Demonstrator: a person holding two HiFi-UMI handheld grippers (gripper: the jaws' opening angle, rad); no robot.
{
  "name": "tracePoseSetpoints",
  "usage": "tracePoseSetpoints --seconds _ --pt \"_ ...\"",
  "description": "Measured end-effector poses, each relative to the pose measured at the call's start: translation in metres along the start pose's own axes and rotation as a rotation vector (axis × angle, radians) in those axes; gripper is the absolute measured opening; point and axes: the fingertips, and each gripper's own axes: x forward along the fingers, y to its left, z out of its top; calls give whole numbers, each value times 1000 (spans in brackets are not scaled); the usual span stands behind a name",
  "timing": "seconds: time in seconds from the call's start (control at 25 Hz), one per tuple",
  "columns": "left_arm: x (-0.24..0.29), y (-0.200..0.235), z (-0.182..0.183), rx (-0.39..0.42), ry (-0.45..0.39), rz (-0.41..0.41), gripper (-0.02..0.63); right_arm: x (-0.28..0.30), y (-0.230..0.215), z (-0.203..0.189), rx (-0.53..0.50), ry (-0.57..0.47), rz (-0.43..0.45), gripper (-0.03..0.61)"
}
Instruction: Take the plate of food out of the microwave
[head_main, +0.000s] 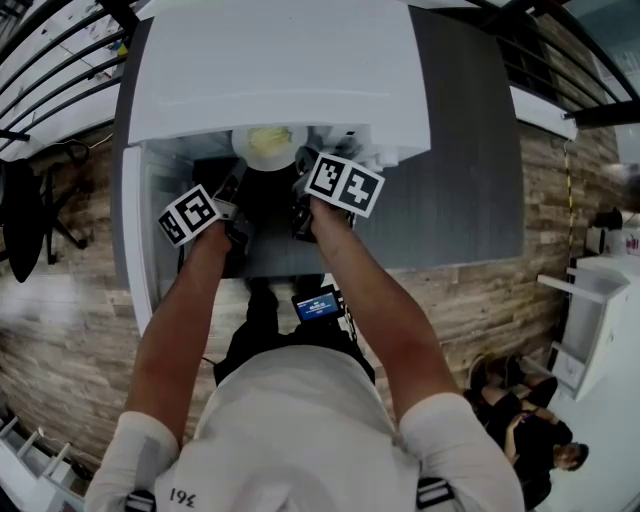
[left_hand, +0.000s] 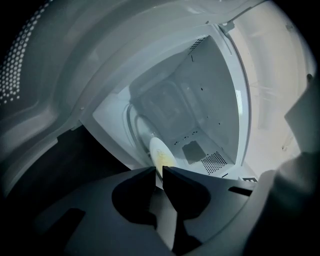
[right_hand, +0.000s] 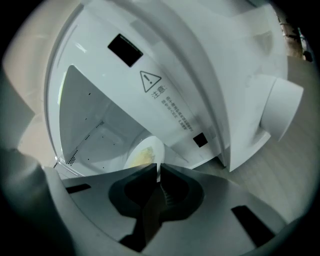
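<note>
**Q:** Which step is shown?

**A:** The withdrawal of the plate (head_main: 266, 146). The microwave (head_main: 280, 70) stands on the desk (head_main: 470, 150) with its door (head_main: 133, 230) swung open at the left. The plate, carrying yellow food (head_main: 268, 138), lies at the mouth of the cavity, and part of it is hidden under the microwave's top edge.

**Q:** How are the grippers set?

**A:** Each is clenched on the plate's near rim. The left gripper (left_hand: 158, 170) has the white rim in the narrow slot between its jaws, and so does the right gripper (right_hand: 157, 167). They grasp the rim side by side, left and right of its middle.

**Q:** How far along is the task?

**A:** Judged as midway: the plate is grasped but not yet clear of the cavity.

**Q:** What does the next move call for?

**A:** Probably a level pull toward the person with both grippers moving together. The plate must stay flat so the food does not slide. It must also pass the door frame without touching.
</note>
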Motion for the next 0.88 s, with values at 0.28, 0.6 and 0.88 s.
tracePoseSetpoints --seconds 0.28,0.6,0.88 --pt "3 -3 -4 -19 6 -34 43 -8 -10 -2 7 -4 -10 21" --pt "4 6 -17 -44 66 -4 41 -16 -24 -14 6 19 -21 14" --pt "-1 0 -28 -41 89 -19 40 -27 -30 -21 -26 24 -27 12"
